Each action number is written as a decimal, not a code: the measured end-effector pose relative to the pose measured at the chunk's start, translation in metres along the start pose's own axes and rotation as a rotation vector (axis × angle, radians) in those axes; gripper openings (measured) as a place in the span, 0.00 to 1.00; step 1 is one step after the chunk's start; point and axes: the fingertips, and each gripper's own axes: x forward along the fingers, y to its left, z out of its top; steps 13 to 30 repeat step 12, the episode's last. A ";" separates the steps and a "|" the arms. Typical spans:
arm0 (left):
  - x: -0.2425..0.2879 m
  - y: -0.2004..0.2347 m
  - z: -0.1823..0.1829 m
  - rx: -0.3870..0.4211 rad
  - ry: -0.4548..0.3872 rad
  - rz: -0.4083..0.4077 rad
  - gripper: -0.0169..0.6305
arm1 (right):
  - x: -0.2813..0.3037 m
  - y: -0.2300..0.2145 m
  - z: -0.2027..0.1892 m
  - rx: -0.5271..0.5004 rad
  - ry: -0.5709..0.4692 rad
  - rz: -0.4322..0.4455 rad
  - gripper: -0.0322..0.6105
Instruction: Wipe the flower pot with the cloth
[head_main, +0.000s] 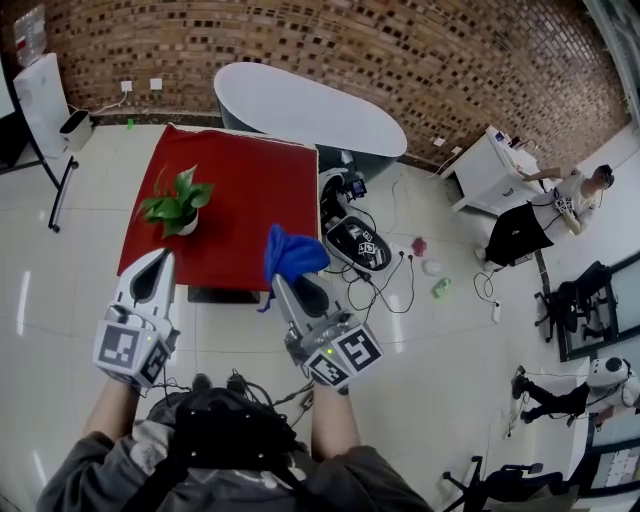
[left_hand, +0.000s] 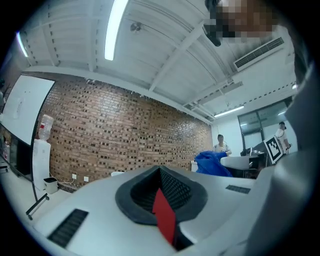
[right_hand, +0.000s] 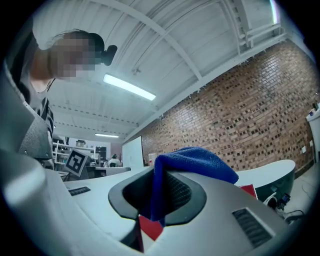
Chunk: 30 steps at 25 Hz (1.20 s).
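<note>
floor (head_main: 80, 200): pale glossy tiles under everything, with cables and small items strewn to the right of the table
brick wall (head_main: 350, 50): brown brick along the far side of the room, sockets low on it
red table (head_main: 250, 200): square red top out in front of the person, seen from steeply above
white oval table (head_main: 300, 105): just beyond the red table's far right corner, against the wall
right gripper (head_main: 285, 282): grey, marker cube at its back, held in the person's right hand; jaws pressed together and pinching the cloth, its tip seen near the red table's near right corner
left gripper (head_main: 160, 256): grey with marker cube, in the left hand; jaws pressed together with nothing between them, its tip seen over the red table's near left edge
cloth (head_main: 293, 255): blue, bunched, clamped in the right gripper with a fold flopping over the jaw tips
flower pot (head_main: 185, 225): small and white, upright on the left part of the red table, holding a green leafy plant; just beyond the left gripper's tip, apart from the cloth
</note>
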 end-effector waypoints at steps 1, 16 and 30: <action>-0.003 0.003 0.001 -0.003 0.002 0.002 0.04 | 0.002 0.004 0.000 -0.001 0.006 -0.002 0.13; -0.033 0.024 -0.004 0.004 0.004 0.013 0.04 | 0.001 0.029 -0.013 -0.044 0.009 -0.057 0.13; -0.033 0.024 -0.004 0.004 0.004 0.013 0.04 | 0.001 0.029 -0.013 -0.044 0.009 -0.057 0.13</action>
